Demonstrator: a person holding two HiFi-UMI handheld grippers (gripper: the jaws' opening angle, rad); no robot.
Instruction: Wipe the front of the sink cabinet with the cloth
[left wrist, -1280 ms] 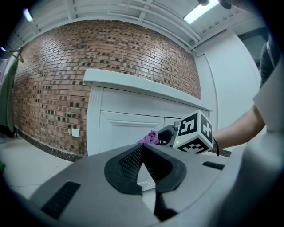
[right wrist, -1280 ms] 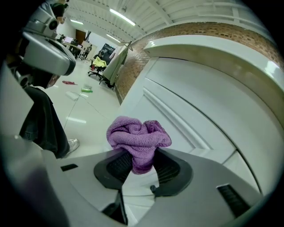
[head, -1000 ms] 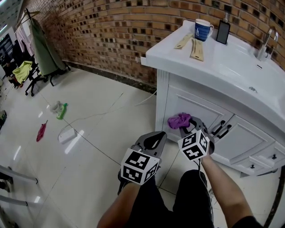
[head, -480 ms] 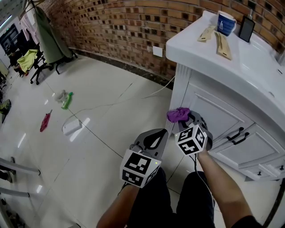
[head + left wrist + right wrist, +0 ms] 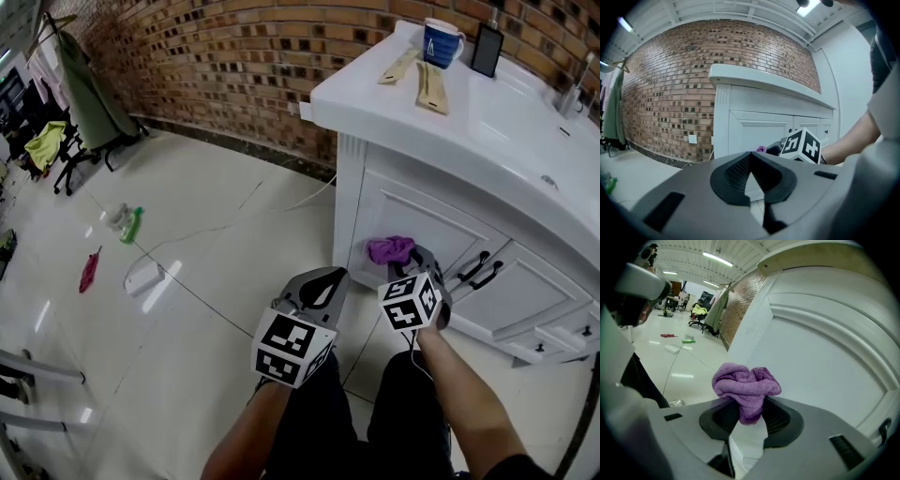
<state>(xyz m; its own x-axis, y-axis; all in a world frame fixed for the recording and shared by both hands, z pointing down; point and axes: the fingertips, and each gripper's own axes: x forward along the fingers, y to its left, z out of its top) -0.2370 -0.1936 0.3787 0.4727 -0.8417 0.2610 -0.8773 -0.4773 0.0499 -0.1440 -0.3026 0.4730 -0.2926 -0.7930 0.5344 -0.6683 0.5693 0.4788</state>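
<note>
My right gripper is shut on a bunched purple cloth, which sits against the lower left of the white sink cabinet's left door. In the right gripper view the cloth bulges out above the gripper, with the door panel right behind it. I cannot tell whether it touches. My left gripper hangs lower left of it, over the floor, shut on nothing. In the left gripper view that gripper points at the cabinet front, and a bit of cloth shows.
Black door handles lie right of the cloth. On the countertop are a blue mug, wooden pieces, a dark bottle and a faucet. A white cable, green bottle, red rag and white box lie on the floor.
The right gripper carried the cloth left to the cabinet's corner post, then back right onto the left door. The left gripper stayed beside it, shut.
</note>
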